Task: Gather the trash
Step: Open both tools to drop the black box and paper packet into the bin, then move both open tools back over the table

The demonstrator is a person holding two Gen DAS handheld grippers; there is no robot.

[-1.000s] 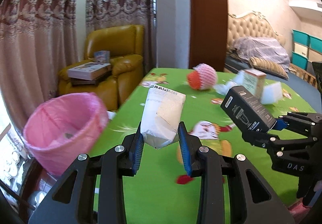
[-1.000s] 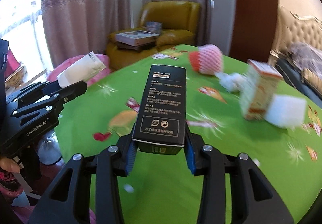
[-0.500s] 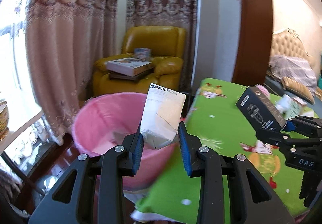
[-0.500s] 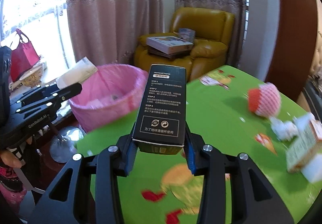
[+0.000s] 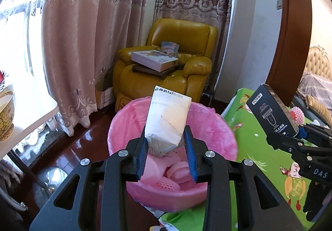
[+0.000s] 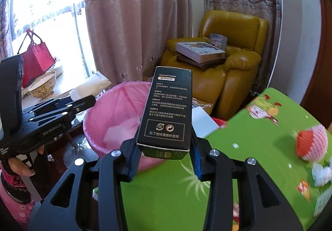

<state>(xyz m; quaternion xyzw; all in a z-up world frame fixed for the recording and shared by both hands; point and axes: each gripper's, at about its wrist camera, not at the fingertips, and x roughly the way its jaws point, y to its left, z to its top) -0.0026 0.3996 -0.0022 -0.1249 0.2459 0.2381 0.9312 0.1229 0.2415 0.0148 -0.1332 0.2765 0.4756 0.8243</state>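
My left gripper (image 5: 166,143) is shut on a crumpled white paper packet (image 5: 167,121) and holds it over the pink-lined trash bin (image 5: 124,125), which has pink and white scraps inside. My right gripper (image 6: 165,154) is shut on a black carton with printed instructions (image 6: 168,110), upright between the blue pads. That carton (image 5: 271,112) shows at the right of the left wrist view, over the green table's corner. The bin (image 6: 112,114) stands on the floor just past the table edge. The left gripper (image 6: 83,104) with the packet (image 6: 91,85) reaches in from the left.
A green cartoon tablecloth (image 6: 259,148) covers the table; on it lie a red fruit in pink foam net (image 6: 311,141) and white tissue (image 6: 320,172). A yellow armchair (image 5: 166,71) with boxes stands behind the bin. Curtains, a white side table (image 5: 27,119) and a patterned bowl (image 6: 42,85) are at left.
Both grippers have swung left off the table toward the bin, each keeping its item. The bin has gone from the left edge of view to directly beneath the left gripper's packet.
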